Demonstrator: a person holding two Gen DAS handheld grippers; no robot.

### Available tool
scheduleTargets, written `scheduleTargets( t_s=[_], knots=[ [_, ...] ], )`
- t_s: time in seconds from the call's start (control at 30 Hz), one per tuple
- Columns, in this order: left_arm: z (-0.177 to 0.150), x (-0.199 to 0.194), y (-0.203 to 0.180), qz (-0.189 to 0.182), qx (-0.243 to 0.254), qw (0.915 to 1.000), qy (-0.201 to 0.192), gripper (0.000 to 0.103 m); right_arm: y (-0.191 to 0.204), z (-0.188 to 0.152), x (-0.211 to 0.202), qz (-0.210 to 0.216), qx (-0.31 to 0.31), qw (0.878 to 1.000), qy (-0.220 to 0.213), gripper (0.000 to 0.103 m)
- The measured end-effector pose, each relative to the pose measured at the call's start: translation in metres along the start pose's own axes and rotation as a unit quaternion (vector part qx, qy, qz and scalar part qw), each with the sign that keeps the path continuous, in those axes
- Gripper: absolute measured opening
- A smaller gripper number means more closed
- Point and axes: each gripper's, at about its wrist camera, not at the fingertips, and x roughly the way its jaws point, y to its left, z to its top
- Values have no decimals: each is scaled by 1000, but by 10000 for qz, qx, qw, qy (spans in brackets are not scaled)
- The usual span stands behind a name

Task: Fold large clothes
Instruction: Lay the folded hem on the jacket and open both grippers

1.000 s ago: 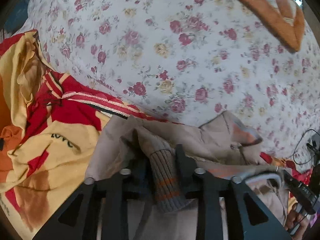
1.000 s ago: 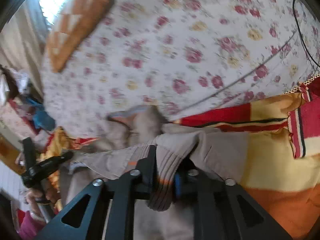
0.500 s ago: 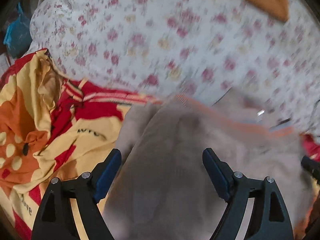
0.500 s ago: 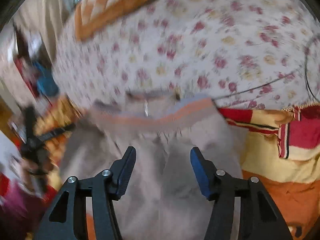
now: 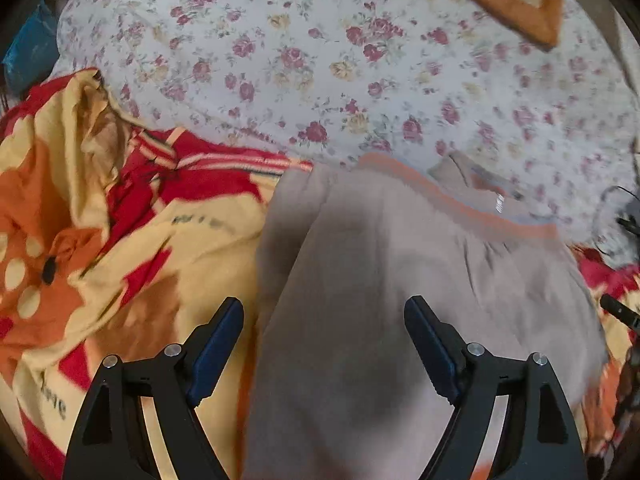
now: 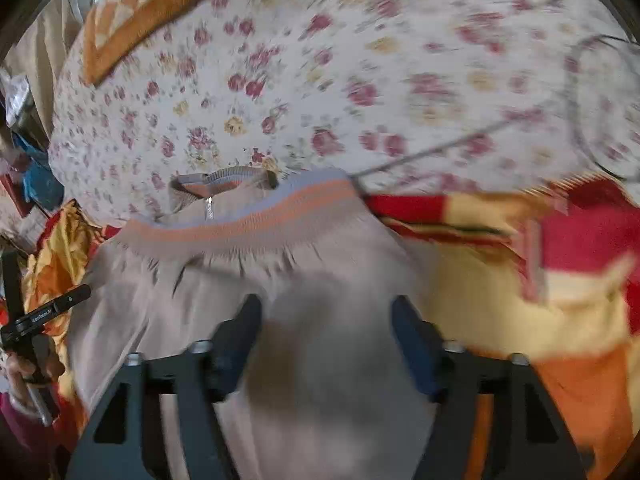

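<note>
Left wrist view: my left gripper (image 5: 324, 316) is wide open over the jacket (image 5: 400, 280). My right gripper (image 6: 326, 316) is open too. The jacket lies folded once on the blanket (image 5: 120, 240). Next I think I must grab a side and fold again.

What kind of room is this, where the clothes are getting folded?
Probably a bedroom at home. A beige jacket lies on a bed covered by a flowered bedsheet, beside a red and yellow blanket, with an orange pillow at the far end.
</note>
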Motion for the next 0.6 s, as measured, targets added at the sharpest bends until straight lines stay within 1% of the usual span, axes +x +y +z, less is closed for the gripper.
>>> scheduleTargets(
  t_s=[0.03, 0.1, 0.17, 0.23, 0.27, 0.3, 0.33, 0.4, 0.43, 0.47, 0.6],
  knots=[
    [-9, -4, 6, -23, 6, 10000, 56, 83, -7, -11, -13, -20, -27, 10000, 5, 77],
    [-21, -9, 15, -39, 5, 9999, 129, 83, -16, -28, -22, -49, -42, 9999, 100, 77],
    [-33, -10, 21, -15, 33, 9998, 215, 83, -20, -43, -22, -115, 2, 9997, 203, 78],
    [-43, -18, 24, -7, 7, 9996, 265, 83, -23, -51, -16, -148, 65, 9994, 293, 78],
    [-46, -18, 26, -33, -43, 9996, 290, 83, -23, -56, -9, -63, 142, 9990, 429, 72],
    [-46, -20, 27, -42, -62, 9995, 306, 82, -21, -60, -3, 106, 191, 9984, 520, 59],
    [-48, -20, 27, -21, -71, 9995, 311, 82, -17, -62, -3, 423, 210, 9974, 546, 14],
    [-54, -31, 27, 5, -63, 9997, 239, 82, -6, -62, -18, 135, -126, 9995, 266, 4],
    [-57, -36, 25, 12, -57, 9998, 214, 82, -2, -62, -24, 58, -233, 9996, 169, 1],
    [-58, -37, 24, 37, -49, 9998, 191, 82, -5, -63, -30, -22, -182, 9998, 79, 1],
    [-64, -47, 15, 233, 10, 9997, 78, 82, -24, -71, -18, -274, 75, 9991, 319, 1]
  ],
)
